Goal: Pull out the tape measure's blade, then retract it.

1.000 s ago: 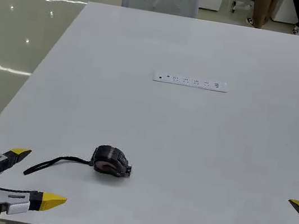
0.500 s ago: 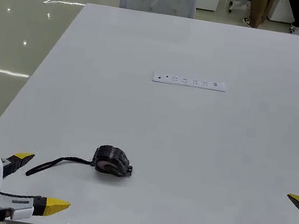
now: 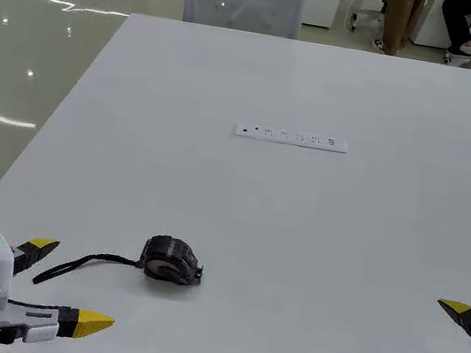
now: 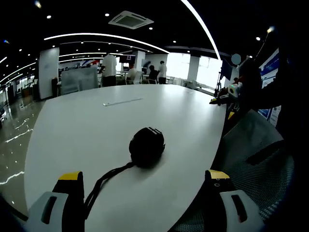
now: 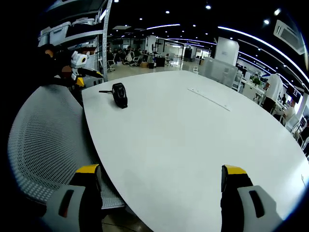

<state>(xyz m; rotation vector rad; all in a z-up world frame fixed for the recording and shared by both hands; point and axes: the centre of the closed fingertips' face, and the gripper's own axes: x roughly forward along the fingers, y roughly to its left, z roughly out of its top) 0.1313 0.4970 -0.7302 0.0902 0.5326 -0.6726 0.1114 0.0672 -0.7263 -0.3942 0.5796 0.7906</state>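
A black tape measure (image 3: 171, 260) lies on the white table (image 3: 301, 214) near the front left, its black wrist strap (image 3: 78, 263) trailing toward the left. The blade is inside the case. My left gripper (image 3: 66, 286) stands open at the table's front left corner, just short of the strap's end. In the left gripper view the tape measure (image 4: 147, 145) lies ahead between the yellow-tipped jaws, and the strap (image 4: 108, 181) runs toward the left one. My right gripper (image 3: 428, 348) stands open at the front right, far from the tape measure (image 5: 119, 94).
A white power strip (image 3: 290, 137) lies flat at the table's middle. A grey mesh chair (image 5: 43, 145) sits at the near edge. Shiny floor lies beyond the table's left edge, with people and chairs at the far end of the room.
The head view has shifted slightly, so the tape measure and power strip sit a little lower and leftward. Both grippers stay open in about the same places.
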